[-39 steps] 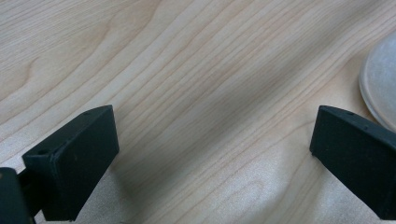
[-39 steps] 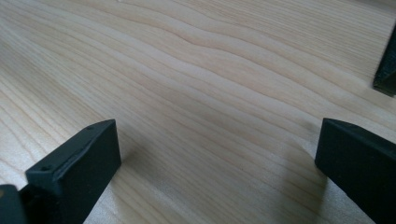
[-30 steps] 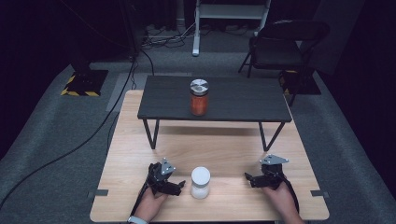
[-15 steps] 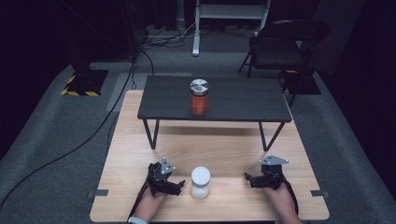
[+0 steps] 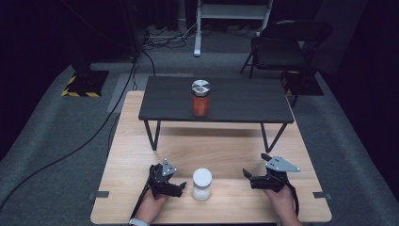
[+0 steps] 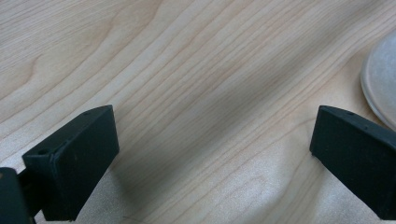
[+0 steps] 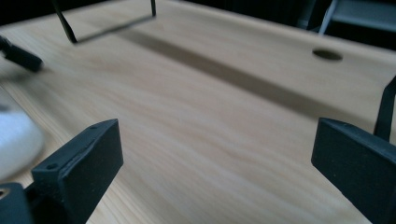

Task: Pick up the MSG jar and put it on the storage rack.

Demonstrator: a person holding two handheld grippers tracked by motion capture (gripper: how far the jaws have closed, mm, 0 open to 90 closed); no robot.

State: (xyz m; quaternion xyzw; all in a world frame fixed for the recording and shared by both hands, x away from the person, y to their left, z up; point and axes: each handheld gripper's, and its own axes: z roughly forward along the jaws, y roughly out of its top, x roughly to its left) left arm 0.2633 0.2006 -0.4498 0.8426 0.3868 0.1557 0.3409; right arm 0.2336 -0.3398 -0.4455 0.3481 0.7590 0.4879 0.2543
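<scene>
A white jar [image 5: 202, 184] with a white lid stands on the wooden table [image 5: 221, 146], near its front edge and between my two grippers. My left gripper [image 5: 180, 188] lies just left of the jar, jaws pointed at it and open. In the left gripper view the left gripper [image 6: 210, 154] is open over bare wood, with the white jar [image 6: 380, 79] at the right edge, outside the jaws. My right gripper [image 5: 248, 179] rests open well to the right of the jar. In the right gripper view the right gripper [image 7: 212, 168] holds nothing, and the white jar [image 7: 14, 140] is a blur at far left.
A low black shelf [image 5: 244, 101] on thin legs stands across the back of the table. On it sits a jar of orange contents [image 5: 200, 99] with a metal lid. A round hole [image 7: 327, 54] pierces the tabletop. A chair [image 5: 282, 47] stands on the floor behind.
</scene>
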